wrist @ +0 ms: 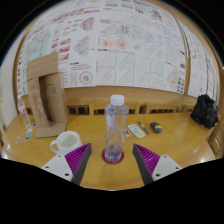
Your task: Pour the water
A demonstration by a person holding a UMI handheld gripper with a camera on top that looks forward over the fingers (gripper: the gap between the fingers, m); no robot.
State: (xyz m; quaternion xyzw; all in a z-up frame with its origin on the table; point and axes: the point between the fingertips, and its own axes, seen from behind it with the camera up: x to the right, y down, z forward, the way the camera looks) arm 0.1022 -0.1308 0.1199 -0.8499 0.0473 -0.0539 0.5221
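Observation:
A clear plastic water bottle (pixel 115 124) with a white cap stands upright on a small red coaster on the wooden table (pixel 170 140). It stands between and just ahead of my fingertips, with a gap at each side. My gripper (pixel 113 157) is open, its purple pads (pixel 79 157) well apart. A white cup (pixel 66 142) sits on the table to the left of the bottle, just beyond the left finger.
A cardboard box (pixel 42 92) stands at the left rear of the table. Small items, one green (pixel 137 130), lie right of the bottle. A black bag (pixel 206 110) sits at the far right. The wall behind is covered with printed sheets (pixel 115 45).

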